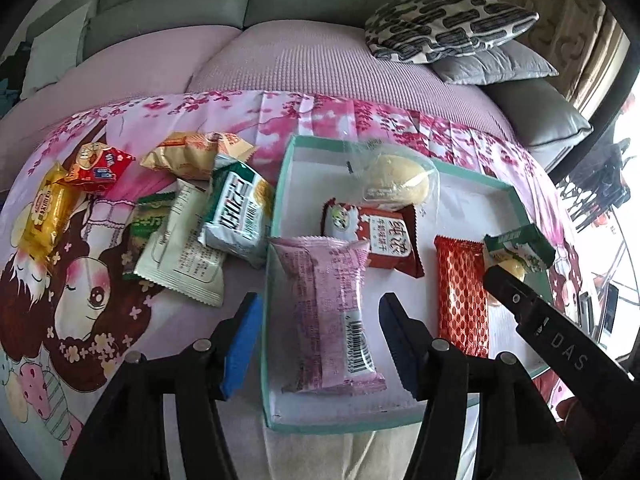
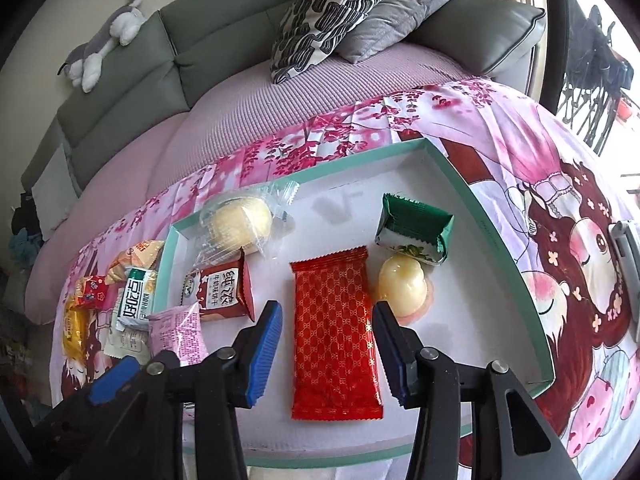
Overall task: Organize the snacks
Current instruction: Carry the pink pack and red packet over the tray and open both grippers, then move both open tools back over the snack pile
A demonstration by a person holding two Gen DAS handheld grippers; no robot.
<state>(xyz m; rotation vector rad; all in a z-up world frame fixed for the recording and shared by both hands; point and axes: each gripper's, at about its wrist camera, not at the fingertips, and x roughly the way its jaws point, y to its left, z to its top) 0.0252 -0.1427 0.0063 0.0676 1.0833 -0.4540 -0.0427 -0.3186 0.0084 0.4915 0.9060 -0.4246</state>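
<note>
A shallow white box with a teal rim (image 1: 280,184) (image 2: 472,188) lies on a pink printed cloth. In it are a pink packet (image 1: 332,312) (image 2: 176,328), a dark red biscuit packet (image 1: 384,236) (image 2: 224,292), a clear-wrapped bun (image 1: 396,184) (image 2: 240,224), a long red packet (image 1: 462,296) (image 2: 336,332), a green packet (image 1: 520,246) (image 2: 416,228) and a yellow jelly cup (image 2: 402,288). My left gripper (image 1: 316,344) is open, above the pink packet. My right gripper (image 2: 328,352) is open, above the long red packet.
Several loose snacks lie on the cloth left of the box: a green-white packet (image 1: 240,212), a white packet (image 1: 184,252), a yellow packet (image 1: 48,208), a small red one (image 1: 98,168) and an orange one (image 1: 192,152). Sofa cushions (image 1: 448,24) sit behind.
</note>
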